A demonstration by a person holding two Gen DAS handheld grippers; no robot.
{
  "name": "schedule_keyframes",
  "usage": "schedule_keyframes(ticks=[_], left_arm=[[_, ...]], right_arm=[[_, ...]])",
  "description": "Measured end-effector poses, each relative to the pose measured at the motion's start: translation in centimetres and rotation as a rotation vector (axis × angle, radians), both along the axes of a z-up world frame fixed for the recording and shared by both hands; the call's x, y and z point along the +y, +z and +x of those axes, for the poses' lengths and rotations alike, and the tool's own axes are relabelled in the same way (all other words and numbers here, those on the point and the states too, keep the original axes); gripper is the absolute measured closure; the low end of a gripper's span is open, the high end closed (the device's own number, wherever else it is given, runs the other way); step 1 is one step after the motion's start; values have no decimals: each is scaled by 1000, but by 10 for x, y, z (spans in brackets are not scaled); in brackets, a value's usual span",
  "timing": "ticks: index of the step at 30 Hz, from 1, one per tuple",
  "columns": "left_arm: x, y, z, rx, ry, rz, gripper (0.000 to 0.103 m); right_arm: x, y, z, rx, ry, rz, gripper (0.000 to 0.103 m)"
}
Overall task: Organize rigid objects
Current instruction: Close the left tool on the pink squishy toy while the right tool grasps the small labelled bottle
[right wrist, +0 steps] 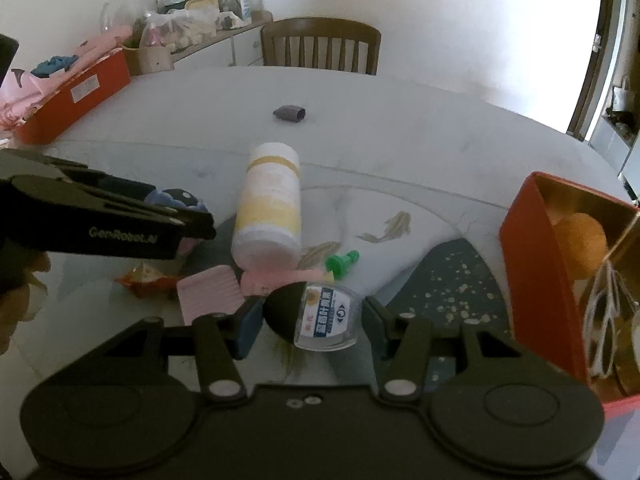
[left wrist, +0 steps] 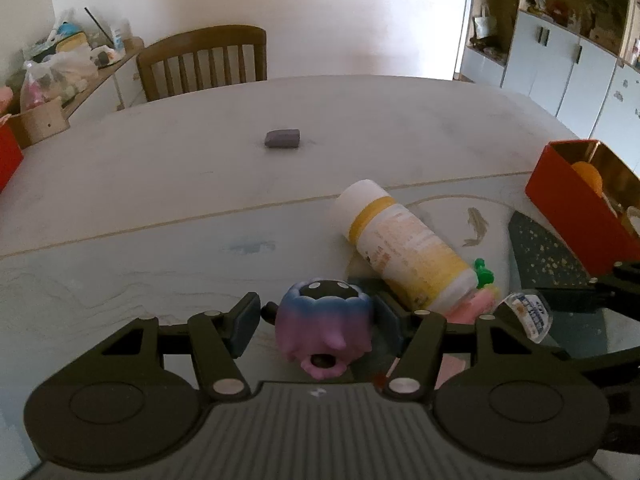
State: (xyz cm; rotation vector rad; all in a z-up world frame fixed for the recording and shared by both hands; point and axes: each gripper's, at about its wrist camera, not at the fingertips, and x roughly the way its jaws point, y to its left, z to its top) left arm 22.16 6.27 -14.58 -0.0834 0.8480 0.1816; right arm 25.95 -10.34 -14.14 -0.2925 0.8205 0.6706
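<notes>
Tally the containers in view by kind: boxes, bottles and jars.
Red boxes: 2
Lying bottle: 1
Small clear jar: 1
Total: 4

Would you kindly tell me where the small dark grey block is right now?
The dark grey block lies alone mid-table in both wrist views, beyond the toppled yellow-banded bottle and short of the wooden chair.
</notes>
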Motion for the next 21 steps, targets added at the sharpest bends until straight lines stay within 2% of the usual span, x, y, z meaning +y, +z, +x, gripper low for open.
schedule_keyframes(ticks=[12, 21], left_arm=[[2, 42, -24, -58, 2, -37, 41], [-16, 81, -41, -100, -63, -62, 41]], right_arm=[[-25, 42, -13, -5, -65, 85, 49], [-58, 81, -20, -33, -150, 143, 49]])
